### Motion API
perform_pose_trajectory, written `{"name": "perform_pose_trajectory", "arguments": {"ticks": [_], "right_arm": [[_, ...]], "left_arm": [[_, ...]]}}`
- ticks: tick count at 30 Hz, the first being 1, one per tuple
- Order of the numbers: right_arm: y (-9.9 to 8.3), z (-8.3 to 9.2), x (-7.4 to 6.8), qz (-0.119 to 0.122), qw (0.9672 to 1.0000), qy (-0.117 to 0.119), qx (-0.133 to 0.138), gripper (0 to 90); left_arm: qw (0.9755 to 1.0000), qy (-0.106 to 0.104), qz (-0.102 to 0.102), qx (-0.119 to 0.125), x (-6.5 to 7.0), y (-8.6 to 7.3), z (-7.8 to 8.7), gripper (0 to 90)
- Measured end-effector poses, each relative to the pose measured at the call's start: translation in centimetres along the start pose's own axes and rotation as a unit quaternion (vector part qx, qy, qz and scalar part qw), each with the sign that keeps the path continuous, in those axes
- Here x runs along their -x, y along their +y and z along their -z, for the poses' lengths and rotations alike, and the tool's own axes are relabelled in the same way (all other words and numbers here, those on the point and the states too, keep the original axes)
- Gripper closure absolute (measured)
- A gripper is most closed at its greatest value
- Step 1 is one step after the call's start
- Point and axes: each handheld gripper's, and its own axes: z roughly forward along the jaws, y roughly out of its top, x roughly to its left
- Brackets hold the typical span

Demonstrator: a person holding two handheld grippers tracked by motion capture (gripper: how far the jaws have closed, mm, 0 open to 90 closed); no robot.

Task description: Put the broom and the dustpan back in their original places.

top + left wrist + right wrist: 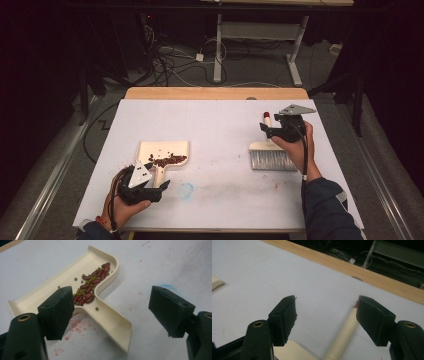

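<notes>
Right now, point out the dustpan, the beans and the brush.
dustpan (117, 326): left gripper view, on its handle channel.
beans (87, 288): left gripper view, middle of the pile.
brush (270, 159): high view, on its grey bristles.

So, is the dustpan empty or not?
Not empty: the dustpan holds a pile of red and green beans near its handle.

- High view: dim overall, room at 9 and 3 o'clock nearly black; white tabletop (220, 125) is the one lit area, light from overhead.
- Soft short shadows under the brush (270, 155) and dustpan (162, 152); no hard glare.
- High view low-res, grainy, slight softness.
- Left gripper view: even light, beans (90, 287) sharp, near jaws soft.
- Right gripper view: jaws blurred at 6 o'clock, background at 1 o'clock dark.
</notes>
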Motion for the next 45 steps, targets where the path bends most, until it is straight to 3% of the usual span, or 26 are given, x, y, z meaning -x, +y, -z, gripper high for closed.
{"name": "perform_pose_trajectory", "arguments": {"ticks": [7,14,19,25,30,45], "right_arm": [[0.5,0.9,-0.5,0.002,0.9997,-0.011,0.023,27.2],[0.8,1.6,-1.3,-0.006,0.9989,-0.017,0.044,15.9],[0.9,1.9,-1.6,-0.006,0.9983,-0.012,0.057,16.0],[1.0,2.3,-2.4,0.002,0.998,-0.027,0.056,16.0],[1.0,2.8,-2.8,0.002,0.9971,-0.028,0.071,16.0],[0.4,5.2,-4.8,0.03,0.9963,-0.008,0.08,16.3]], "left_arm": [[1.0,0.0,-0.005,-0.005,0.0,0.1,-0.3,19.8],[0.9999,0.0,-0.008,-0.011,0.1,0.1,-0.4,19.7],[1.0,0.002,-0.005,-0.008,0.0,0.1,-0.2,19.7],[1.0,0.005,-0.003,-0.006,-0.1,0.0,-0.1,19.7],[1.0,0.005,-0.003,-0.005,-0.1,0.0,-0.1,19.7],[0.9998,0.008,-0.011,-0.011,-0.1,-0.1,-0.1,19.7]]}}
